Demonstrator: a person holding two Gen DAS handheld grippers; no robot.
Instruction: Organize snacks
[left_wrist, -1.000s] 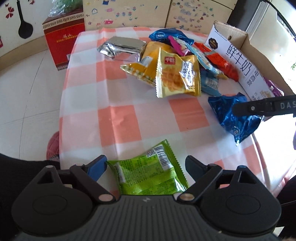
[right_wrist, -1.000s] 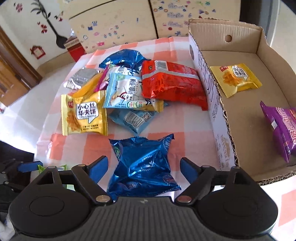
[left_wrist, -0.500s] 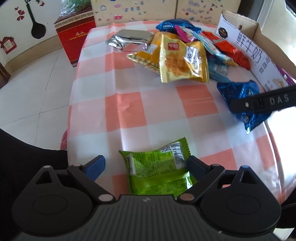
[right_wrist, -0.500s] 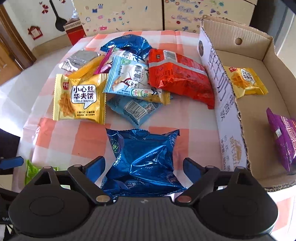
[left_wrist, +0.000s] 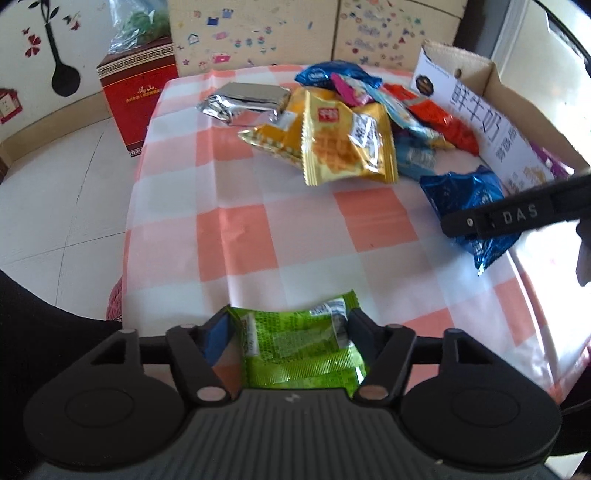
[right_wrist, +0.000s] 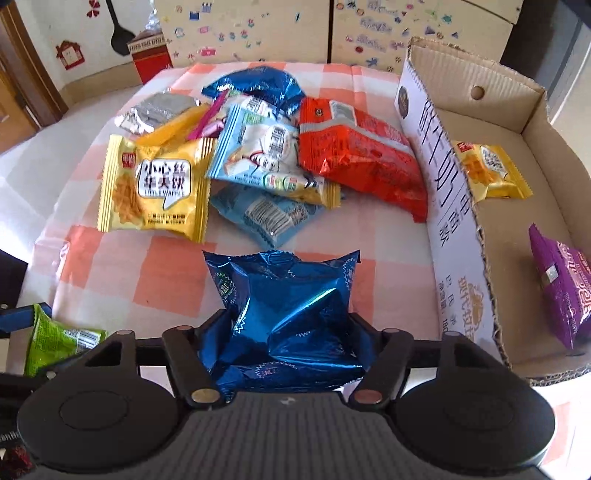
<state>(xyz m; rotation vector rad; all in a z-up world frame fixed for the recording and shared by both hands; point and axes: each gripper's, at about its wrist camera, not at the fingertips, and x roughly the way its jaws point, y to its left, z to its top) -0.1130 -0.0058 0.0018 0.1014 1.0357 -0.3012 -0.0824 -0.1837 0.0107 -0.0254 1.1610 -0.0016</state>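
Both tongs closed since: green packet (left_wrist: 299, 350), blue packet (right_wrist: 291, 314).

- crinkly, shiny blue foil snack packet (right_wrist: 291, 314)
- glossy green plastic snack wrapper (left_wrist: 299, 350)
- rough, matt brown corrugated cardboard box (right_wrist: 513, 107)
- smooth orange-and-white checked tablecloth (left_wrist: 240, 236), creased

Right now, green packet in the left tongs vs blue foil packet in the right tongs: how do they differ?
The crinkled green plastic snack packet is matte with printed text and a barcode; the shiny blue foil snack packet is glossy and reflective. The green one looks flatter; the blue one is puffed and creased. The green sits far from the open cardboard box; the blue sits beside it. Shared: each is pinched between closed tongs, left and right, over the checked tablecloth.
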